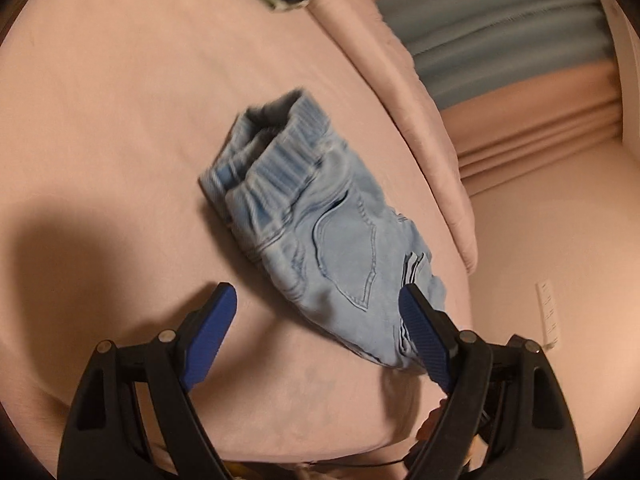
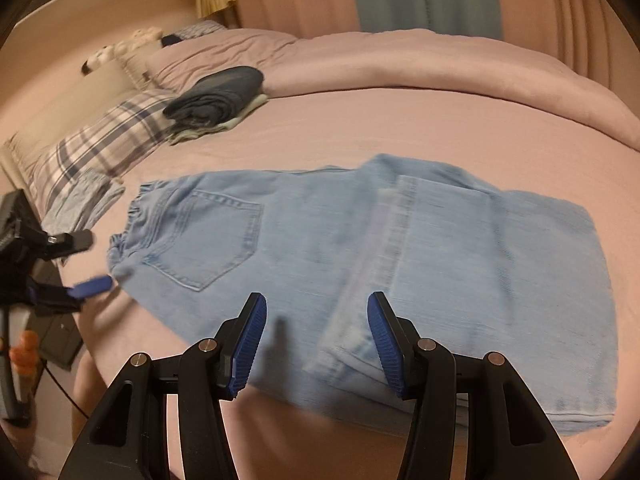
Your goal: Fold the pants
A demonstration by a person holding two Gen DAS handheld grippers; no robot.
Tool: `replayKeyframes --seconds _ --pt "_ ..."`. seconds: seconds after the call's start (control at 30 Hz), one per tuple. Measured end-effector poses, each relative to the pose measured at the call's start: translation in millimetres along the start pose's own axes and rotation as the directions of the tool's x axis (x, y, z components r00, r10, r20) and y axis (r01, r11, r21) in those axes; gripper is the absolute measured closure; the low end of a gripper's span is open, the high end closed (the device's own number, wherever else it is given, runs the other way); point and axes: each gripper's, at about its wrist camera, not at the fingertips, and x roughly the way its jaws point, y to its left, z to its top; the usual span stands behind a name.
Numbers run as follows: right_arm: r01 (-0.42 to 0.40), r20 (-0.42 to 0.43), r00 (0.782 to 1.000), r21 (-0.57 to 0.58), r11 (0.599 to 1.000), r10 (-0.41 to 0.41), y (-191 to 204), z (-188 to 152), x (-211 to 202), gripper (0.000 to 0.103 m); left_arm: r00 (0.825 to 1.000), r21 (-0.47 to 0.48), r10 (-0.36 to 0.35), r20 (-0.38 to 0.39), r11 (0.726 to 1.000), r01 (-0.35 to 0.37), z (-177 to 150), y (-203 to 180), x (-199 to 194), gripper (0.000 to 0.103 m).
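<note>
Right wrist view: soft, pale-blue denim pants (image 2: 360,264), folded flat on smooth pink sheet (image 2: 360,128).

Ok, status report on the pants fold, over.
Both tools open, left tool and right tool, nothing gripped. Jeans flat on bed, legs folded over. Nothing in the way.

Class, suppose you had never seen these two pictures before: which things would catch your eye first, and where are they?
First, the light blue jeans, spread partly folded across the middle of the pink bed, back pocket up. Next, the blue-padded right gripper, open just above their near edge, and the left gripper, open by the waistband. Behind lies a dark folded pile beside a plaid pillow.
</note>
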Motion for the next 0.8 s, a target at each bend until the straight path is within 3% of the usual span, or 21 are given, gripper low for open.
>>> replayKeyframes --seconds 0.17,0.3,0.4,0.43,0.57,0.63,0.73,0.8 --pt "0.012 -0.004 1.000 0.000 1.000 -0.012 4.7 1.0 -1.0 0.050 0.999 -0.031 -0.011 0.042 0.999 0.012 2.7 -0.1 18.6 0.019" --pt "0.026 -0.001 1.000 0.020 0.999 -0.026 0.7 1.8 -2.8 0.050 0.997 -0.063 -0.035 0.071 0.997 0.039 8.4 -9.9 30.4 0.001" --pt "0.031 0.006 1.000 0.026 0.999 -0.031 -1.1 4.2 -4.7 0.050 0.997 -0.073 -0.018 0.080 0.997 0.024 16.4 -17.5 42.8 0.003" --pt "0.035 0.010 0.999 0.028 0.999 -0.036 -0.8 5.6 -5.5 0.050 0.996 -0.081 -0.019 0.087 0.996 0.026 18.1 -18.3 42.9 0.008" --pt "0.052 0.024 0.998 0.035 0.998 -0.053 -5.5 10.9 -11.9 0.050 0.998 -0.130 -0.016 0.067 0.991 0.024 17.9 -7.2 43.4 0.062" --pt "0.058 0.016 0.998 0.049 0.997 -0.059 -13.0 14.5 -11.6 0.050 0.998 -0.163 -0.015 0.064 0.986 0.025 18.8 -0.1 43.3 0.078" --pt "0.064 -0.001 0.998 0.061 0.996 -0.064 -19.2 20.1 -5.3 0.050 0.997 -0.177 -0.038 0.071 0.983 0.050 18.9 0.4 39.3 0.084" --pt "0.054 -0.019 0.998 0.068 0.996 -0.053 -22.7 23.3 2.1 0.051 0.996 -0.122 -0.023 0.088 0.992 0.034 19.2 -11.6 34.9 0.085"
